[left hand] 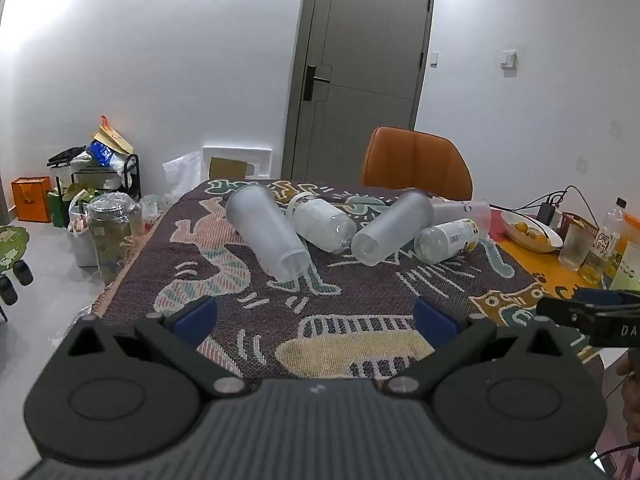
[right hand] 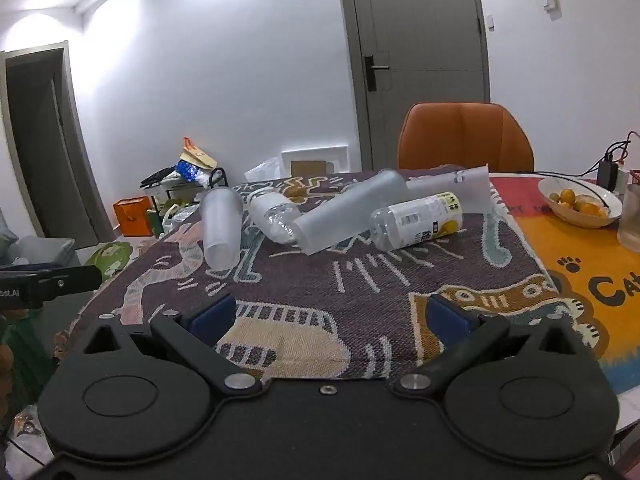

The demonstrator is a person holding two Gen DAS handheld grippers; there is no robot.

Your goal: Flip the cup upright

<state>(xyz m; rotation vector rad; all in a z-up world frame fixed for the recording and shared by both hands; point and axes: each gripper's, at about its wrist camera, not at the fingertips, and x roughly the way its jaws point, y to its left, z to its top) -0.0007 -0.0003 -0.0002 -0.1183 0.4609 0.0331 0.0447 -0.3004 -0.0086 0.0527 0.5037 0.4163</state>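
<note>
Several frosted plastic cups lie on their sides on the patterned cloth [left hand: 280, 320]. One cup [left hand: 266, 232] lies at the left, also in the right wrist view [right hand: 222, 228]. A second cup [left hand: 390, 228] lies to its right, also in the right wrist view [right hand: 348, 212]. A third cup [right hand: 452, 188] lies behind. Two clear bottles [left hand: 324, 224] [left hand: 448, 240] lie among them. My left gripper [left hand: 316, 316] is open and empty, short of the cups. My right gripper [right hand: 330, 316] is open and empty, near the table's front.
An orange chair [left hand: 416, 164] stands behind the table. A white bowl of oranges [right hand: 578, 200], a glass [left hand: 574, 246], a bottle [left hand: 608, 236] and cables sit at the right. Bags and a rack [left hand: 100, 168] stand on the floor at the left.
</note>
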